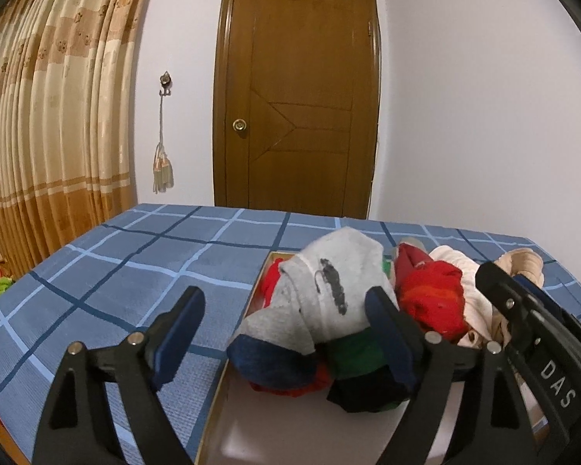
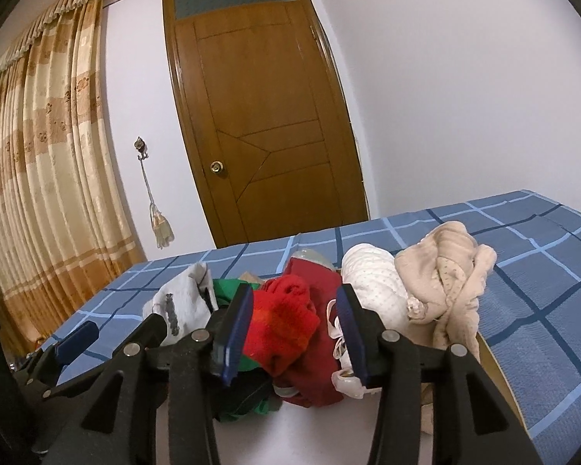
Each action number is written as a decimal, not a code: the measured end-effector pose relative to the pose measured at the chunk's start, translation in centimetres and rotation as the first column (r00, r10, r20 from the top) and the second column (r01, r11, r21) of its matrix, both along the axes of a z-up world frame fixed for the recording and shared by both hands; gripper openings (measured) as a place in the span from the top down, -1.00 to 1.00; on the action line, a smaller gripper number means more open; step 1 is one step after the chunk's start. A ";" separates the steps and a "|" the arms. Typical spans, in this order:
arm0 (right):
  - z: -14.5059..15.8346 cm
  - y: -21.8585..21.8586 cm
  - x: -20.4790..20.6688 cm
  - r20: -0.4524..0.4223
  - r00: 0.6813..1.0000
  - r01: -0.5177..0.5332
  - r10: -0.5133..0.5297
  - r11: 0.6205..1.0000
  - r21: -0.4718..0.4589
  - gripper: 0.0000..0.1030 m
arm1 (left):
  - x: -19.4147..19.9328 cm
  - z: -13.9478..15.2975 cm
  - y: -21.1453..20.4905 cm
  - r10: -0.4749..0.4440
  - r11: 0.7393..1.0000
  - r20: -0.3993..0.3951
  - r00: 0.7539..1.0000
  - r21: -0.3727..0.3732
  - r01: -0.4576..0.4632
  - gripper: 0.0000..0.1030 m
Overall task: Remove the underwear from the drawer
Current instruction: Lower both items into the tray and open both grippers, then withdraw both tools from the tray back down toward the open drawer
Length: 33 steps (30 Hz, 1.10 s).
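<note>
Left wrist view looks along the left gripper (image 1: 286, 329), whose jaws stand wide open: one finger hangs over the blue checked bed cover (image 1: 128, 271), the other over the clothes, with the drawer (image 1: 228, 356) rim and the grey sock (image 1: 329, 294) between them, nothing pressed. The drawer lies on the bed, its pale floor bare toward the camera and its far half heaped with underwear (image 1: 434, 302) and socks. Left of the rim the bed cover runs flat and free to the curtain (image 1: 50, 116); behind it stand a closed wooden door (image 1: 298, 97) and a white wall. The right gripper (image 1: 523, 310) crowds this view's right edge, close beside the pile. Right wrist view shows that gripper (image 2: 294, 329) with jaws partly open around the red garment (image 2: 286, 321), the pads just beside it; whether they press cannot be told. Only this view shows the beige garment (image 2: 445, 283) whole, at the heap's right end beside the drawer's right wall, with open bed beyond.
</note>
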State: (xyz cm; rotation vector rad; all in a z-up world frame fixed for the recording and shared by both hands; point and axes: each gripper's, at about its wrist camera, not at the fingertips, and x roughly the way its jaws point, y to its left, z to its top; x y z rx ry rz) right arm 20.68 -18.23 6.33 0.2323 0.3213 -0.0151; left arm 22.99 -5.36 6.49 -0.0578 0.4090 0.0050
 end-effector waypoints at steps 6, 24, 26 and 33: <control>0.2 0.0 -0.7 0.022 1.000 0.020 -0.020 1.000 -0.007 0.07 | -0.5 0.2 0.0 -0.003 1.000 0.020 1.000 0.013 0.003 -0.74; 0.9 -0.7 -3.8 0.101 0.985 0.138 -0.140 0.990 0.024 -0.07 | -1.4 0.4 0.9 0.013 1.000 0.051 0.999 -0.014 -0.012 -0.99; 0.9 -0.9 -4.1 0.101 0.984 0.145 -0.148 0.989 0.031 -0.08 | -1.6 0.5 0.8 0.021 1.000 0.054 0.998 -0.009 -0.021 -0.99; 0.7 -1.8 -4.2 0.082 0.983 0.162 -0.167 0.984 0.071 -0.08 | -1.5 0.3 0.6 0.017 1.000 0.002 1.000 0.023 -0.017 -0.99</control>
